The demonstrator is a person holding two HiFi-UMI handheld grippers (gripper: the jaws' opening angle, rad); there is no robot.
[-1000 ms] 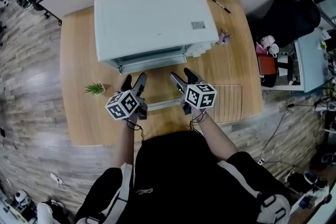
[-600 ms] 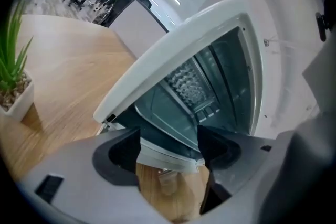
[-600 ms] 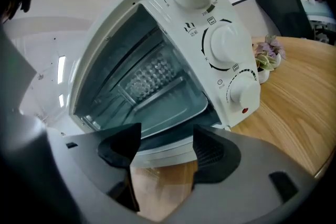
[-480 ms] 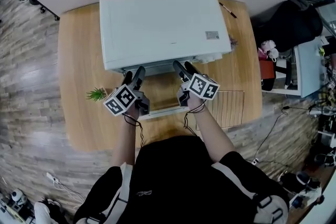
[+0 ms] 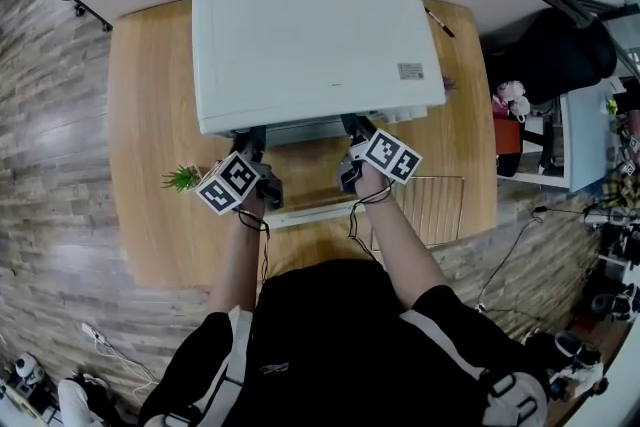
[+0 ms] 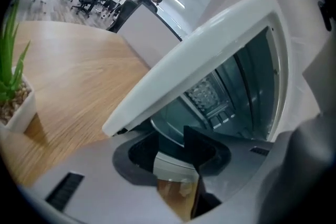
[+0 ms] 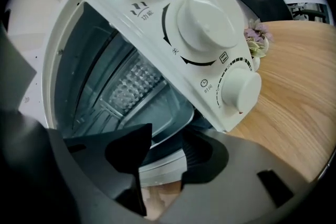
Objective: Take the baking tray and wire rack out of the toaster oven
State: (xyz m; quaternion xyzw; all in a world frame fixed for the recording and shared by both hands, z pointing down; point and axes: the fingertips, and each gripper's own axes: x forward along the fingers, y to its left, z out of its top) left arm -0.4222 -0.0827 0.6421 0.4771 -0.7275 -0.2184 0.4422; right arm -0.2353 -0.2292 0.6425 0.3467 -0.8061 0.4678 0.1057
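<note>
Both grippers reach into the mouth of a white toaster oven [image 5: 315, 50] standing on a wooden table [image 5: 150, 165]. In the head view the left gripper [image 5: 253, 143] sits just left of centre and the right gripper [image 5: 358, 130] just right of centre, their tips under the oven's front edge.

In the left gripper view, the left gripper [image 6: 176, 157] has its jaws spread apart and holds nothing. In the gap between them are the pale edge of the lowered door [image 6: 173, 165] and, beyond it, the grey baking tray [image 6: 168, 126] low inside the oven.

In the right gripper view, the right gripper [image 7: 163, 157] is likewise spread and empty. The tray's rounded corner [image 7: 173, 123] shows past its tips, still inside the oven, with the door's white edge [image 7: 163, 168] between the jaws. It is unclear whether either jaw touches the tray.

Three white knobs [image 7: 207, 23] run down the control panel at upper right of that view. A wire rack [image 5: 430, 210] lies flat on the table at centre right of the head view, just beside the right forearm. A small potted plant [image 5: 182, 178] stands at centre left, near the left gripper.
</note>
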